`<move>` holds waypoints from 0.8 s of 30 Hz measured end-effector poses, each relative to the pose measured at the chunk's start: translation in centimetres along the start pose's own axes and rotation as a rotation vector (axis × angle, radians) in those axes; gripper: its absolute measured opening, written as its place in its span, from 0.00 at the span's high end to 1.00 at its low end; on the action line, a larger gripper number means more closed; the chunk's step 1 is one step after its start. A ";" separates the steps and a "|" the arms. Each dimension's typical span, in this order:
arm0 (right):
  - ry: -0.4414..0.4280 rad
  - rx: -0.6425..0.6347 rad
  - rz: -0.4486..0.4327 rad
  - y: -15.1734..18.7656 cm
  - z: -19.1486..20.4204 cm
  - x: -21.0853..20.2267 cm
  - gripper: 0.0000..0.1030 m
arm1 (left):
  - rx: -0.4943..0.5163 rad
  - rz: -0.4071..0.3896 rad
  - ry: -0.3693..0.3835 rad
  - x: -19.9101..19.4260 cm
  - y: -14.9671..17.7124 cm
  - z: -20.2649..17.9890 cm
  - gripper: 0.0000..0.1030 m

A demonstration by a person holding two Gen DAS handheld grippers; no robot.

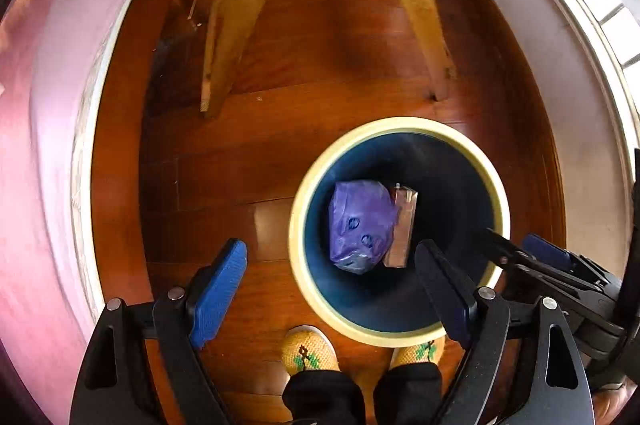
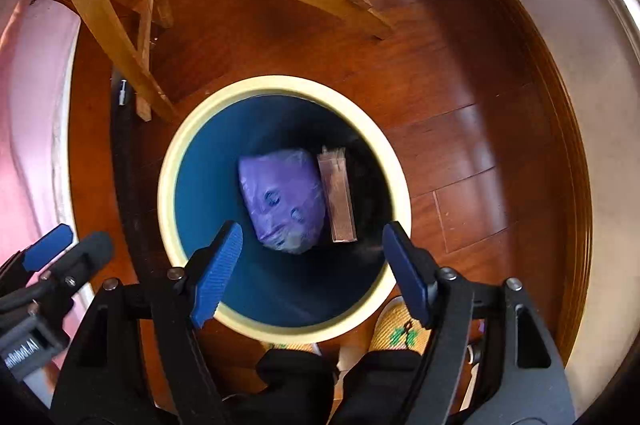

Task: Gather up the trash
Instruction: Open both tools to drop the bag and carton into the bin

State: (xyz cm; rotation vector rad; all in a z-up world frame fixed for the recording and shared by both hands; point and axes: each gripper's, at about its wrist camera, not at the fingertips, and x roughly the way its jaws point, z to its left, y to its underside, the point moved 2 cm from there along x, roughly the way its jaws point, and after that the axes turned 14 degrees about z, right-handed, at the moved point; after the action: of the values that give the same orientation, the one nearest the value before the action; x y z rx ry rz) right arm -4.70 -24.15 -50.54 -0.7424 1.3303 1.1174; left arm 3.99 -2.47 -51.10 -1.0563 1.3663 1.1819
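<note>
Down on the brown wooden floor (image 2: pixel 460 93) stands a round trash bin (image 2: pixel 192 129) with a pale yellow rim and a dark blue inside. At the bottom of the bin lie two pieces of trash, side by side and touching. One is a scrunched-up purple plastic bag (image 2: pixel 280 199). The other is a small brown carton (image 2: pixel 338 197), lying flat on the bag's right side.

Both grippers point down at the bin. The left gripper (image 1: pixel 332 289) is spread wide, and nothing is between its blue pads (image 1: pixel 218 295). One pad is over the floor just left of the bin and the other is over the bin's near side. The right gripper (image 2: pixel 312 269) is spread wide too, with nothing in it. Its pads (image 2: pixel 216 273) sit over the near rim of the bin, one on each side of the trash below.

Just past the near edge of the bin are the person's two feet in yellow woven slippers (image 1: pixel 310 353) with green marks, and dark trouser legs (image 1: pixel 324 399).

Wooden chair legs (image 1: pixel 244 5) stand on the floor beyond the bin. A pink cloth (image 1: pixel 36 129) hangs at the left side, and a pale wall (image 1: pixel 532 37) runs along the right.
</note>
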 end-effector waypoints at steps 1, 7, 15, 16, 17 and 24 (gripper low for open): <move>0.012 -0.004 -0.011 0.2 0.0 0.0 0.31 | -0.011 0.000 0.001 0.0 0.1 0.2 0.15; 0.021 -0.013 -0.078 0.7 1.0 -2.3 0.31 | -0.044 -0.034 0.002 -2.3 -0.3 2.6 0.15; 0.042 -0.025 -0.115 1.4 3.6 -8.5 0.31 | -0.054 -0.091 0.007 -8.9 0.4 2.8 0.15; 0.042 -0.022 -0.119 1.6 3.9 -9.5 0.31 | -0.055 -0.096 0.010 -10.0 0.6 2.8 0.15; 0.038 -0.016 -0.123 1.9 4.2 -10.5 0.31 | -0.056 -0.099 0.014 -11.0 0.8 2.8 0.15; 0.049 -0.011 -0.151 4.2 6.4 -18.9 0.31 | -0.044 -0.114 0.035 -19.7 2.1 2.6 0.15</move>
State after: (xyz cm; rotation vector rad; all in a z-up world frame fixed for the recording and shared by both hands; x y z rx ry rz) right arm -4.15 -20.64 -30.50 -0.8688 1.2878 0.9918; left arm 4.54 0.46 -31.30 -1.1753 1.2943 1.1179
